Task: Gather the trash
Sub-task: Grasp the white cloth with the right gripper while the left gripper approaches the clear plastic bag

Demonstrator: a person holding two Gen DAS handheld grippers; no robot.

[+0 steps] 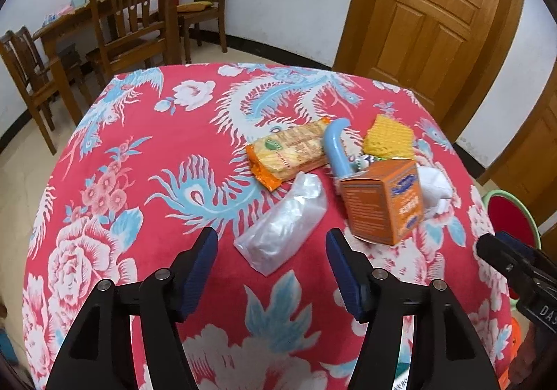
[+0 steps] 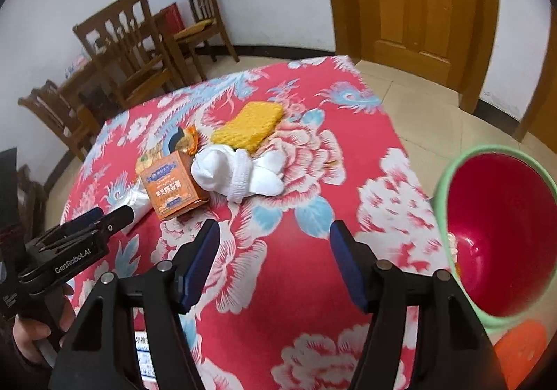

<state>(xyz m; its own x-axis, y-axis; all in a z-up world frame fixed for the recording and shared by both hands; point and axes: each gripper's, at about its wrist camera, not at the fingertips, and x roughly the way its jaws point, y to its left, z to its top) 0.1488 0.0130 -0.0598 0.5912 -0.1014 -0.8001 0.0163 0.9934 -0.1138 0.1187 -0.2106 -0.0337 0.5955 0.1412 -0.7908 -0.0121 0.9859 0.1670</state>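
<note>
- The worktop (image 1: 146,153) wears a red cloth with blue and white flowers; its far edge and left corner drop to tiled floor, with bare cloth open across the whole left half.
- Off the right edge stands a bin (image 2: 463,177) — green rim, glossy red inside, mouth tipped toward the right wrist camera.
- The left gripper (image 1: 271,251) hovers with jaws spread wide, gripping nothing; just ahead lies a clear crinkled plastic bag (image 1: 282,226), long axis running away and rightward.
- Beyond it: a cracker packet (image 1: 289,153) lying crosswise, a curved blue plastic piece (image 1: 334,146), a yellow knitted cloth (image 2: 249,124).
- An orange cardboard box (image 1: 383,205) sits beside white rolled socks (image 2: 236,170), touching them.
- The right gripper (image 2: 275,244) — jaws likewise apart and empty — is over bare cloth.
</note>
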